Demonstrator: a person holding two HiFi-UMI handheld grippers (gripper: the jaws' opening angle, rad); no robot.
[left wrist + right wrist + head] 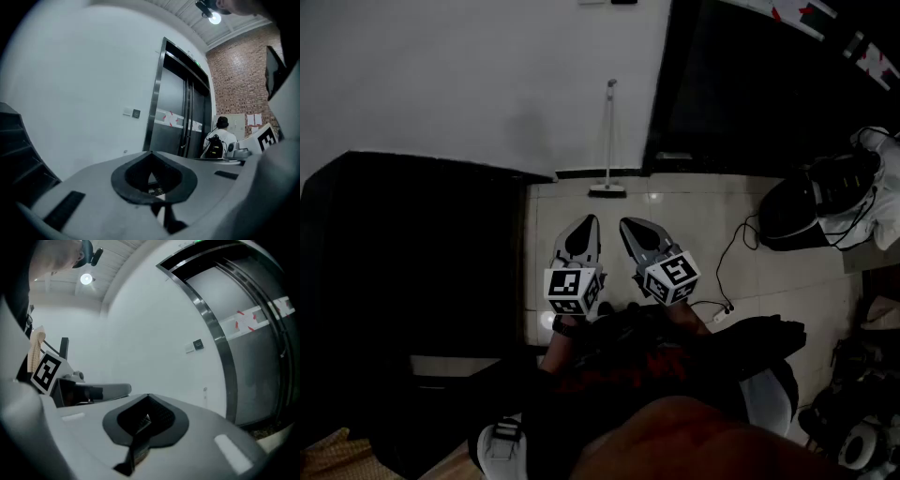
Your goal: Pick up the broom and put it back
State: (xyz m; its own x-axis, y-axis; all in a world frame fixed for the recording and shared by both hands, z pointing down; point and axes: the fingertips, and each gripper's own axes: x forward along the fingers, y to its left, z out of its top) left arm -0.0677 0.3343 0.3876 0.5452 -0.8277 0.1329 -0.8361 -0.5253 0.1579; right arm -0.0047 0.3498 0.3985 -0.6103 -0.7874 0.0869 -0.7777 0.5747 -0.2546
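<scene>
The broom [608, 141] stands by the far wall [487, 75]. The left gripper [589, 223] and right gripper [630, 226] are clenched, holding nothing.

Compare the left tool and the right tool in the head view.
The left tool points almost straight at the wall; the right tool slants leftward towards the broom. The left tool's marker cube sits lower in the picture than the right's. Both are shut and empty.
</scene>
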